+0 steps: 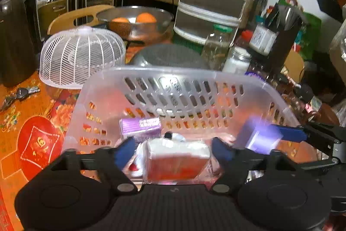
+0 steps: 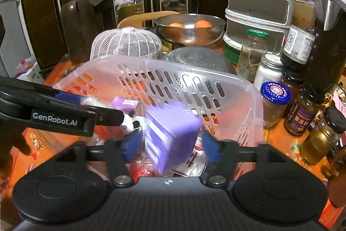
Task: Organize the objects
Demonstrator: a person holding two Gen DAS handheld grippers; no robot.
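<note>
Hanging over the near edge of a clear plastic basket [image 1: 173,88], the left gripper [image 1: 173,152] has its blue fingers spread wide, with a white and red packet [image 1: 176,162] lying between them but touching neither, so this one is released. The right gripper [image 2: 170,145] also stands spread, and a blurred purple box [image 2: 170,133] sits between its fingers. A gap shows on the right side of the box, and the blur hides whether the left finger touches it, so I cannot tell if the box is gripped or loose.

The left camera catches that same purple box [image 1: 262,136] from the side, at the tip of the right gripper [image 1: 289,133] just inside the basket's right wall. It also shows a second, flatter purple carton [image 1: 140,127] lying further back on the basket floor. Only this view takes in a bunch of keys [image 1: 19,94] on the orange tablecloth [image 1: 26,122].

The right camera shows the left gripper [image 2: 71,99] reaching in from the side. A small black and white panda toy [image 2: 132,121] lies in the basket below it. Only this view shows the row of jars on the right: a blue-lidded jar [image 2: 274,101], a dark purple-labelled bottle [image 2: 302,116] and a yellowish jar [image 2: 322,138].

Both views show a white mesh food cover [image 1: 82,57] and a metal bowl of oranges [image 2: 190,28] beyond the basket.
</note>
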